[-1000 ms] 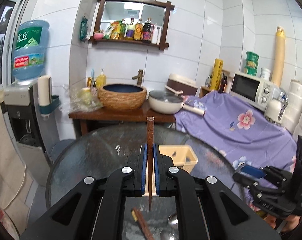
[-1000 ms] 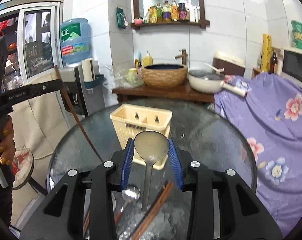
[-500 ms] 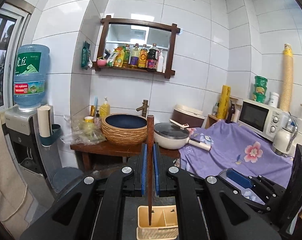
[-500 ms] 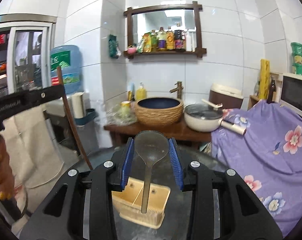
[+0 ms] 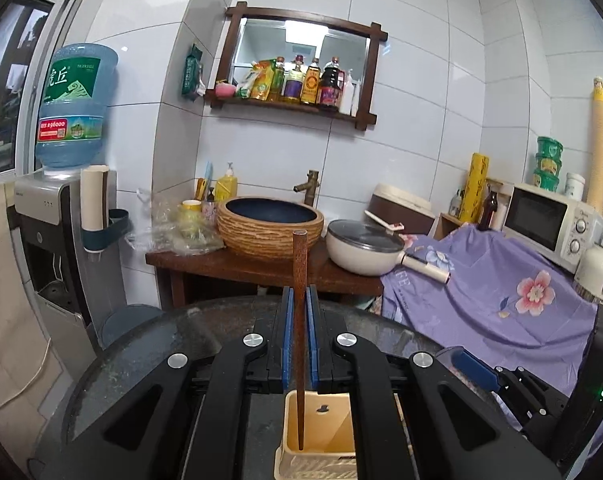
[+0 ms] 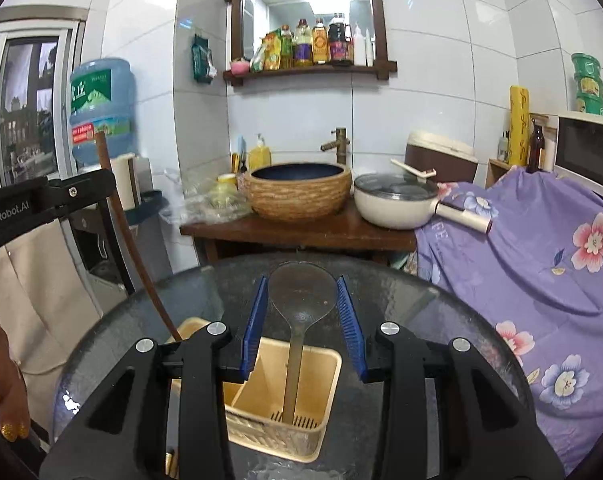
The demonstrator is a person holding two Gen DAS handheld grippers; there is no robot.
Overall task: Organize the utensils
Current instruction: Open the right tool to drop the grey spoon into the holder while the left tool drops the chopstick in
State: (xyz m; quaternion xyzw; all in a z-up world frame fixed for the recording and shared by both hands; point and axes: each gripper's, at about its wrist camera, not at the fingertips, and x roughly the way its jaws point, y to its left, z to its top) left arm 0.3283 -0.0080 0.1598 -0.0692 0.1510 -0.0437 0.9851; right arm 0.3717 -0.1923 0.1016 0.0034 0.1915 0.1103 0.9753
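The left claw (image 5: 300, 336) is clamped on a brown chopstick (image 5: 300, 320), held upright with its lower tip inside the cream utensil caddy (image 5: 321, 432), in the compartment that lies to the left in the right wrist view. The right claw (image 6: 303, 332) has its blue pads (image 6: 253, 328) set either side of a metal spoon (image 6: 301, 312), bowl up; the pads look to touch the bowl's edges, so I judge it gripped, though a slight gap cannot be ruled out. The spoon's handle tip rests near the slotted floor of the caddy's other compartment.

The caddy stands on the dark glass worktop (image 6: 421, 320), near its middle, and everything else sits beyond that: the woven basin (image 6: 297, 188) and the lidded pan (image 6: 397, 200) on the wooden stand behind it.

To do this step well, each utensil should probably go down until it bears on the caddy floor, then be let go by parting the pads without dragging sideways, since the light caddy could tip or slide. Lifting straight up afterwards should keep the claws off the rims.

A second ago both claws were tilted towards the worktop with loose chopsticks and a spoon below them. Now both are over the caddy and the tips are inside it.
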